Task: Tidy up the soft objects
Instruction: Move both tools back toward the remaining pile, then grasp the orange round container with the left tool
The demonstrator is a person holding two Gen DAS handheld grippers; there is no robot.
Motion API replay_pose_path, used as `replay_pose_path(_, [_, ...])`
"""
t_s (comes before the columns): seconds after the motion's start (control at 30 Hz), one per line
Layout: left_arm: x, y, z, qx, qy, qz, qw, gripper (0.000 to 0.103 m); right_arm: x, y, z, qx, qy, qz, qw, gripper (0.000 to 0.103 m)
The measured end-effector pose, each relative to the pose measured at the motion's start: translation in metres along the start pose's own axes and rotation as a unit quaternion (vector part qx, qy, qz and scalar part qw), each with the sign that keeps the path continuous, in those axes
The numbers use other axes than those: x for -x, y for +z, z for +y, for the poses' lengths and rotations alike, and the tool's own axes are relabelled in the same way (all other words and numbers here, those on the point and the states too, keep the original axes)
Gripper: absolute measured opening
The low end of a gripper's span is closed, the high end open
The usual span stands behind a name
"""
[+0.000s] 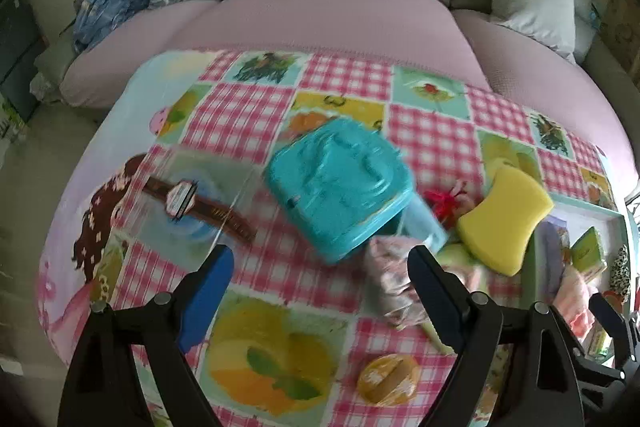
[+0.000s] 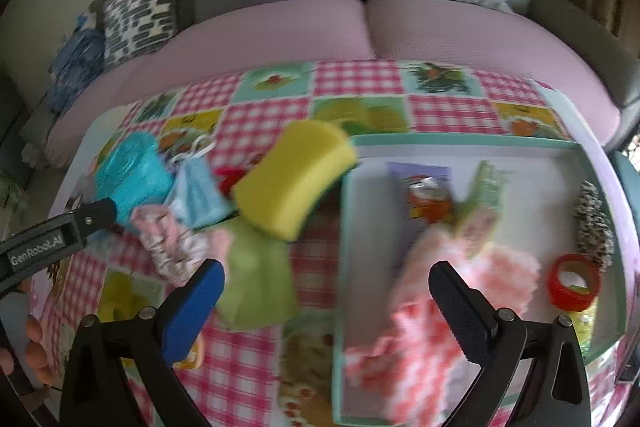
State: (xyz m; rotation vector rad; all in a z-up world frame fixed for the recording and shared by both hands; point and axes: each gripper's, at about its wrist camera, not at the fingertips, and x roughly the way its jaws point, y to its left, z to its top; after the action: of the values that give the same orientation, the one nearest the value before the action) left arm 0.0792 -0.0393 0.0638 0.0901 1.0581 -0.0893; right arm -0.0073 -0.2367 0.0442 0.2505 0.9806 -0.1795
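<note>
both of my hand-held grippers, left (image 1: 320, 283) and right (image 2: 326, 293), gape empty. yellow sponge (image 2: 294, 179) lies just left of the tray (image 2: 460, 143); blurred approach risks nudging neighbouring cloths instead.

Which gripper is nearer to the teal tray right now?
Right. The right gripper hangs open with one finger over the teal tray and its pink knitted cloth. The left gripper is open beside the teal lid, with the tray off to its right.

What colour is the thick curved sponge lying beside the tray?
Yellow: the thick curved sponge leans on the tray's left edge; clearest in the right wrist view.
</note>
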Motion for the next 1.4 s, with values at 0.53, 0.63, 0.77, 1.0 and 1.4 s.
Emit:
replay_pose_path(0.53, [-0.013, -0.049, 0.007, -0.007, -0.025, 0.045, 0.9986, 0.089, -0.003, -0.033, 0.012, 0.014, -0.012, 0.034, 0.999, 0.103])
replay_pose_path(0.63, [-0.013, -0.058, 0.003, -0.013, -0.03, 0.054, 0.998, 0.089, 0.001, -0.04, 0.008, 0.009, -0.014, 0.038, 0.999, 0.103])
replay_pose_path(0.77, [-0.016, -0.068, -0.004, -0.028, -0.031, 0.063, 0.9971, 0.089, 0.003, -0.047, 0.001, 0.005, -0.023, 0.045, 0.999, 0.103])
replay_pose_path(1.0, [-0.022, -0.079, -0.013, -0.045, -0.039, 0.08, 0.9951, 0.089, -0.004, -0.052, -0.006, 0.012, -0.039, 0.065, 0.997, 0.103])
replay_pose_path(1.4, [-0.027, -0.087, -0.042, -0.077, -0.056, 0.098, 0.9906, 0.089, -0.005, -0.05, -0.018, 0.011, -0.057, 0.069, 0.996, 0.103])
